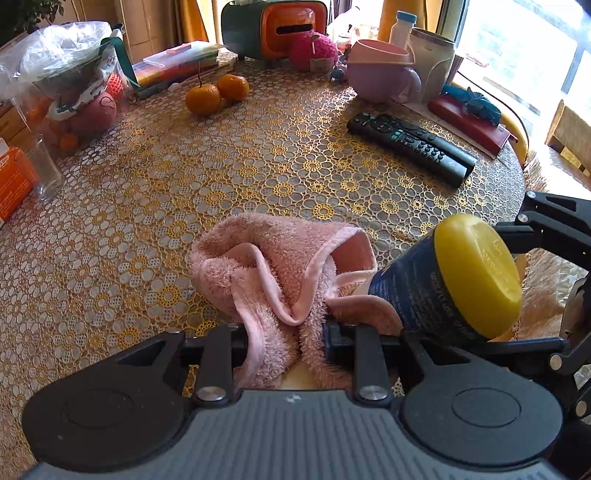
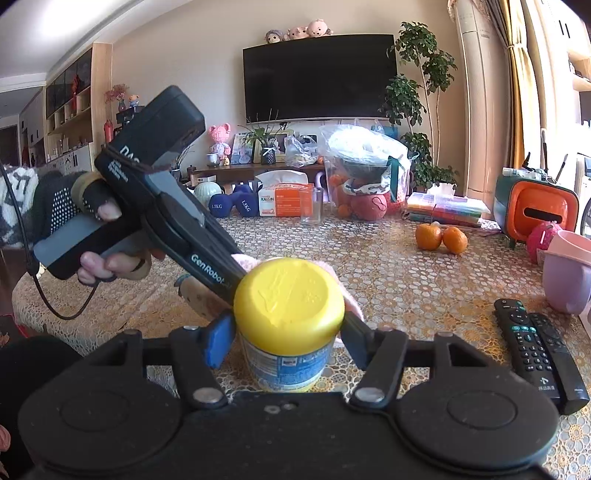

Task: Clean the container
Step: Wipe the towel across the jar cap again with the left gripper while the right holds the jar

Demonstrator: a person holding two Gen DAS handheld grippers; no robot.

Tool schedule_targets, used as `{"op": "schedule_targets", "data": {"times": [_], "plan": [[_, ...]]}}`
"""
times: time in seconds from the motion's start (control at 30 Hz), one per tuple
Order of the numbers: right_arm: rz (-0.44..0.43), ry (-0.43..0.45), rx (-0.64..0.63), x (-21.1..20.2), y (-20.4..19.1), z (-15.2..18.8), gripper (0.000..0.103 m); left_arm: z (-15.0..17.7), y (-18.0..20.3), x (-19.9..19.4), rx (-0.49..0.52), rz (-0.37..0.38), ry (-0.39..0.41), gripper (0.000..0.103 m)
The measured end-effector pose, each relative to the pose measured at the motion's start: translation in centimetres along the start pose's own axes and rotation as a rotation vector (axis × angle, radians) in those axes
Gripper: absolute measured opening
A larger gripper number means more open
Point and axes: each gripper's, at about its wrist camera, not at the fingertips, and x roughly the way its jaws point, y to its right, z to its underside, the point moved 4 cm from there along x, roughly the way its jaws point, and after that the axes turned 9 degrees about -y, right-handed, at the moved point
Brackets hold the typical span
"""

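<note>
A pink towel (image 1: 280, 266) lies bunched on the lace tablecloth (image 1: 258, 155), and my left gripper (image 1: 284, 332) is shut on its near folds. To the right, a blue container (image 1: 410, 291) with a yellow lid (image 1: 476, 273) is tilted, its side pressed against the towel. In the right wrist view my right gripper (image 2: 288, 336) is shut on the container (image 2: 288, 365) just below its yellow lid (image 2: 288, 295). Bits of the towel (image 2: 245, 263) show behind the lid. A gloved hand (image 2: 62, 206) holds the left gripper's housing (image 2: 155, 147).
A black remote control (image 1: 410, 147) lies at the right near the table edge. Two oranges (image 1: 216, 94), a purple cup (image 1: 380, 74), an orange-and-green box (image 1: 280, 26) and a plastic bag of toys (image 1: 70, 81) stand at the back. A drinking glass (image 1: 44, 170) is at the left.
</note>
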Motion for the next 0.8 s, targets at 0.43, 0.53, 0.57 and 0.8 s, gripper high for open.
{"op": "schedule_targets", "data": {"times": [0.43, 0.53, 0.57, 0.8], "plan": [[0.067, -0.046, 0.036, 1.1, -0.7, -1.2, 0.061, 1.6, -1.5, -2.0, -0.069, -0.061, 0.066, 0.027], [0.101, -0.06, 0.017, 1.4, -1.4, -1.5, 0.061, 2.3, -2.7, -4.0, -0.135, -0.044, 0.111, 0.027], [0.118, -0.066, 0.008, 1.6, -1.8, -1.7, 0.061, 2.5, -2.9, -4.7, -0.161, -0.04, 0.13, 0.027], [0.228, -0.092, -0.017, 2.7, -3.9, -2.4, 0.061, 3.0, -2.4, -9.8, -0.277, 0.031, 0.266, 0.027]]}}
